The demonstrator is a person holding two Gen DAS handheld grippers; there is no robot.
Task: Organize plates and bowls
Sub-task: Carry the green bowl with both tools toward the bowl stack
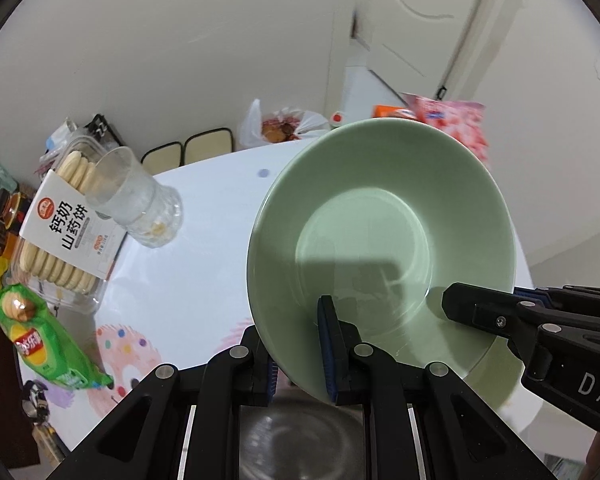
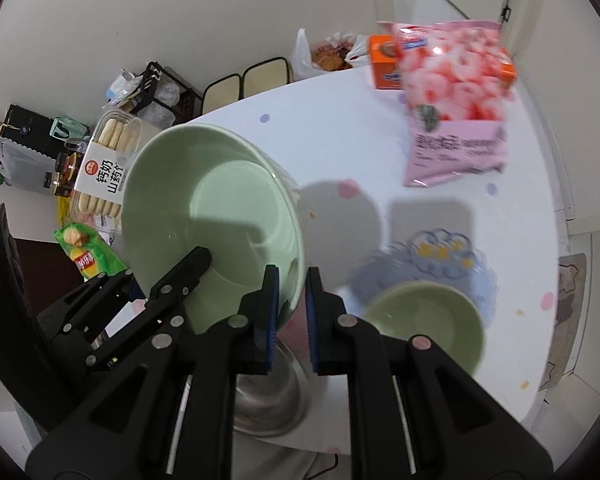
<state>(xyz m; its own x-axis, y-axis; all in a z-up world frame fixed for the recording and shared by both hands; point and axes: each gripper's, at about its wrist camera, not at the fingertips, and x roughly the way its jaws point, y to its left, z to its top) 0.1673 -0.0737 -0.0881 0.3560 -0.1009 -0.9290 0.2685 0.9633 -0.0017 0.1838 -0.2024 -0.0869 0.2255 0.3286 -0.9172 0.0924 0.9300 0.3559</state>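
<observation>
— Why both grippers on one green bowl (image 1: pixel 380 248)?

— You've clamped its rim in your left gripper (image 1: pixel 300 356) and right gripper (image 2: pixel 288 312) on opposite sides (keeps it level), held above the table (image 2: pixel 340 128), the smaller bowl (image 2: pixel 424 320) below.

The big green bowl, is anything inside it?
Empty. The big green bowl shows only its bare, shiny inside in both wrist views, with shadows across it.

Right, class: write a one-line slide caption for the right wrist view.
Both grippers, left and right, clamp the green bowl above the table.
</observation>
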